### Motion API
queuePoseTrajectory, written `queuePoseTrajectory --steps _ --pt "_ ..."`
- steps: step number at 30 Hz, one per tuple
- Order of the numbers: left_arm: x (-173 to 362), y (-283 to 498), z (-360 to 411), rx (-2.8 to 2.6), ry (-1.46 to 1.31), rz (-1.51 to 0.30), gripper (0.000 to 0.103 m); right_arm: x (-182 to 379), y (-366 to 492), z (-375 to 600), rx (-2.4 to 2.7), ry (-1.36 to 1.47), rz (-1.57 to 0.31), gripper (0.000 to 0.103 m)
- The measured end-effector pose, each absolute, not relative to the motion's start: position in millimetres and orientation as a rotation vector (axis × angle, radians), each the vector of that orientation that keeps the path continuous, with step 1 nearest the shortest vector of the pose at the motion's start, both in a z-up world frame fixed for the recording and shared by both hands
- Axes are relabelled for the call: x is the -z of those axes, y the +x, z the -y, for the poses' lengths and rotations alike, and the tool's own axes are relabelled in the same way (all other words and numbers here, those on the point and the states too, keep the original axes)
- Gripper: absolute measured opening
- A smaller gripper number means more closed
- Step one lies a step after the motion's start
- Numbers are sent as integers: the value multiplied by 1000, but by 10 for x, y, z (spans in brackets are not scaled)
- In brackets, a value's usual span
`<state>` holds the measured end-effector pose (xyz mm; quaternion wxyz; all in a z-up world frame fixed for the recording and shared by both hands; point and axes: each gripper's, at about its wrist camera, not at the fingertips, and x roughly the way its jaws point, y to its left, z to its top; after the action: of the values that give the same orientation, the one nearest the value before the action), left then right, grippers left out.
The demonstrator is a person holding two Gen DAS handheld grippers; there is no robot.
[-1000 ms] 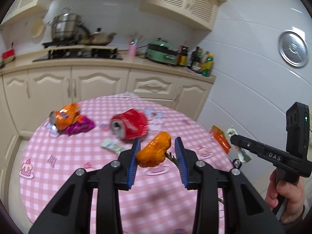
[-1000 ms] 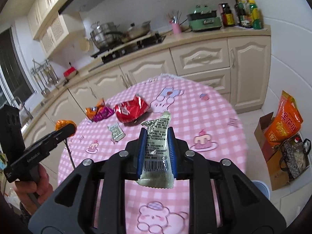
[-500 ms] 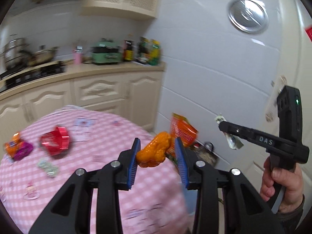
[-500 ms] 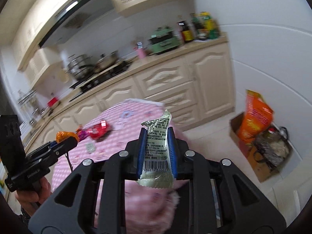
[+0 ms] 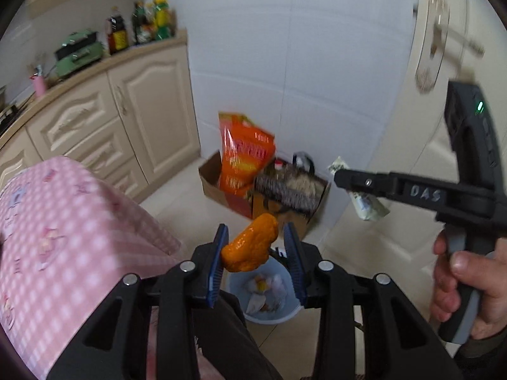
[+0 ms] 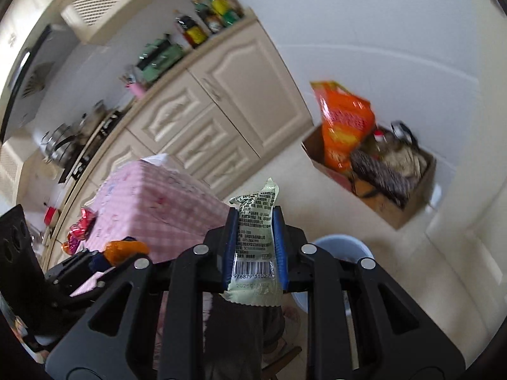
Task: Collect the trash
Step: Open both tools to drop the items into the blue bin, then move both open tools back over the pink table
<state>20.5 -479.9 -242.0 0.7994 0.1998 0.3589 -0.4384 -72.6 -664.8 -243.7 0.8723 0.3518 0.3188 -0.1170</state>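
Left wrist: left gripper (image 5: 256, 248) clamped on peel (image 5: 250, 247) above bin (image 5: 286, 312). Right gripper (image 6: 252, 247) pinching wrapper (image 6: 255, 247) near bin. Better centred over bin before release.

Both my grippers have swung off the table toward the bin.

A second ago my left gripper (image 5: 256, 247) looked across the pink checked table (image 5: 63, 237) at the cans and wrappers with the stove behind; now that table sits at the left edge of its view and the blue trash bin (image 5: 269, 315) on the floor lies right under the orange piece (image 5: 250, 247) it carries. My right gripper (image 6: 255, 247), with the green packet (image 6: 255, 243), has turned the same way and rolled, so the cabinets slant, the table has slid to its left, and the bin's rim (image 6: 340, 242) now shows just beyond its fingers. The cardboard box (image 6: 402, 209) with the orange bag (image 6: 343, 126) has come much nearer.
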Motion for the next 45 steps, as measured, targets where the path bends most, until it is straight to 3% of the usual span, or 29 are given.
queuePoseTrajectory --steps 13,14,15,16,18,21,24,35,45 --pt "3622 557 5611 830 635 -975 39 3487 -312 7079 248 914 -816 25" --pt "3692 593 5657 811 644 -986 43 3615 -272 7120 242 946 -836 25" --pt "3738 619 5680 798 649 -992 61 3701 -251 7143 240 969 -851 26" --pt "3780 656 5699 774 657 -989 80 3781 -242 7165 244 991 -862 31" --pt "3799 716 5710 734 664 -959 86 3855 -272 7190 276 1001 -856 81" --pt "3798 739 5702 728 659 -973 86 3869 -342 7191 290 1014 -842 81" --pt "3742 748 5681 721 635 -972 86 3832 -408 7182 312 1005 -834 97" --pt "3128 457 5458 783 559 -881 90 3434 -549 7116 371 955 -797 97" --pt "2299 251 4886 840 447 -753 94 2614 -401 6725 296 855 -702 97"
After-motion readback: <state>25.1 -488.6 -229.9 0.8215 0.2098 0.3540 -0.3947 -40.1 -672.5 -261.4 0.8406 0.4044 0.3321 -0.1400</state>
